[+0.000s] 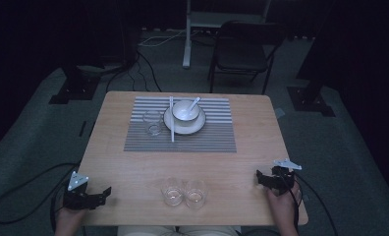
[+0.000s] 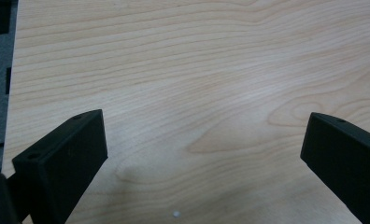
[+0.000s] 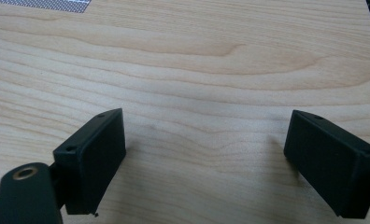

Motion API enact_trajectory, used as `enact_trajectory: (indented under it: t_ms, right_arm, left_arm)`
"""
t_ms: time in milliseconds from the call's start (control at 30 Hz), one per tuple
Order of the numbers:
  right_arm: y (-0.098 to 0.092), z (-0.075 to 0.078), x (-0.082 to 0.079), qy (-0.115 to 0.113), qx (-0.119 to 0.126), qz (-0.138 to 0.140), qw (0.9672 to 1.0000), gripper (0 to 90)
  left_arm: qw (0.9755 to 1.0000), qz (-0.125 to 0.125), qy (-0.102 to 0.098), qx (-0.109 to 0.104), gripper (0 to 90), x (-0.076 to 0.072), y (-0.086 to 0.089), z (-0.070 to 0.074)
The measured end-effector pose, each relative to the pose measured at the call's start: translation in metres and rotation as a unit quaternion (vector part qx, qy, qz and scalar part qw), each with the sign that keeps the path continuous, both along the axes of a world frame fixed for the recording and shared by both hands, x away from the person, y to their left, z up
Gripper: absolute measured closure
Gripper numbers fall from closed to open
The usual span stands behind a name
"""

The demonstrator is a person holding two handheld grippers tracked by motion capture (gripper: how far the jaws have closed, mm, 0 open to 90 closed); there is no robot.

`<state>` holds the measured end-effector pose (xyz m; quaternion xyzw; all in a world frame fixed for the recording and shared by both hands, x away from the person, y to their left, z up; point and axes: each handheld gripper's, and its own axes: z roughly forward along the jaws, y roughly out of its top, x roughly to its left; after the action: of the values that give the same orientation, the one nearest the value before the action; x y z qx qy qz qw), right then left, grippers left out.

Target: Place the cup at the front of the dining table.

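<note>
Both claws, left gripper & right gripper, sit w/ jaws wide apart on bare table near its corners, two glasses between them at near edge; careless inward sweep could tip them.

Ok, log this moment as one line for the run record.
left gripper: open, holding nothing | right gripper: open, holding nothing | two glasses: near table edge | bowl: on plate, on placemat
</note>
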<state>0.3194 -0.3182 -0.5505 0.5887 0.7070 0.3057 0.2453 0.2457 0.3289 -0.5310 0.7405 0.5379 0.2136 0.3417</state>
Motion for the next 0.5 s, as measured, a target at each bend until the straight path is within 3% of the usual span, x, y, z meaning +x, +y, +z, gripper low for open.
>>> enact_trajectory:
  t_ms: [300,367,500]
  right_arm:
    - [0.000,0.000,0.000,0.000,0.000,0.000,1.0000,12.1]
    - [0.000,0.000,0.000,0.000,0.000,0.000,1.0000,12.1]
    - [0.000,0.000,0.000,0.000,0.000,0.000,1.0000,12.1]
  left_arm:
    - [0.9998,-0.021,-0.001,0.000,0.7,-0.019,0.003,-0.002]
    - [0.9997,-0.019,-0.006,0.010,0.7,-0.025,0.006,-0.002]
    - [0.9999,-0.013,-0.004,0.006,0.7,-0.035,0.011,-0.003]
